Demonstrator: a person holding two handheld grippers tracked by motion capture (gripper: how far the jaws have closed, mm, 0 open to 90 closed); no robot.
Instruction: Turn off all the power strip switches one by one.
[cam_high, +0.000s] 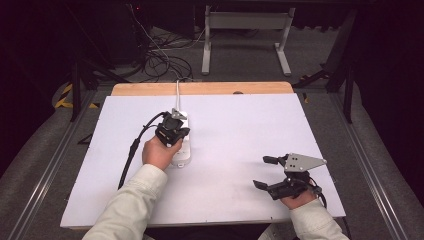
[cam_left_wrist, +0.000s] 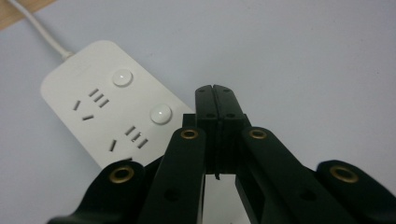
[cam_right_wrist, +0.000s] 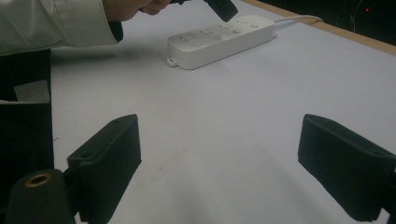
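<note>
With left gripper (cam_left_wrist: 215, 91) clenched empty just above power strip (cam_left_wrist: 107, 116), button press (cam_left_wrist: 160, 114) pending; right gripper (cam_high: 267, 172) released, well apart.

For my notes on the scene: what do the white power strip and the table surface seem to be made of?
White oblong power strip: probably moulded plastic, smooth with a slight sheen, rounded corners and round buttons that catch the light. Pale flat table surface: matte white sheet, perhaps laminate or paper; a bare wooden edge shows at its far side.
</note>
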